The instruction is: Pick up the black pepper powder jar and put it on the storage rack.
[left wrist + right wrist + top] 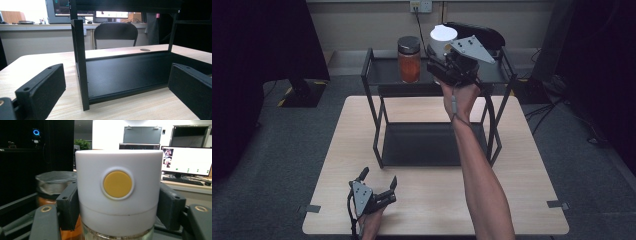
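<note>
My right gripper [443,59] is raised over the top shelf of the black two-tier rack [373,90], shut on a jar with a white lid [443,37]. In the right gripper view the jar's white lid [118,187] with a yellow round button sits squeezed between both pads, with clear glass below it. A glass jar with a dark lid and orange contents [409,59] stands on the top shelf to its left, also seen as the orange jar [53,185]. My left gripper [378,182] rests open near the table's front edge, its jaws wide apart and facing the rack's lower shelf [125,72].
The wooden table [432,200] carries the rack at its middle and far side. A black chair [115,33] stands beyond the table. Desks with monitors [186,161] line the far wall. Tape marks sit at the table's front corners.
</note>
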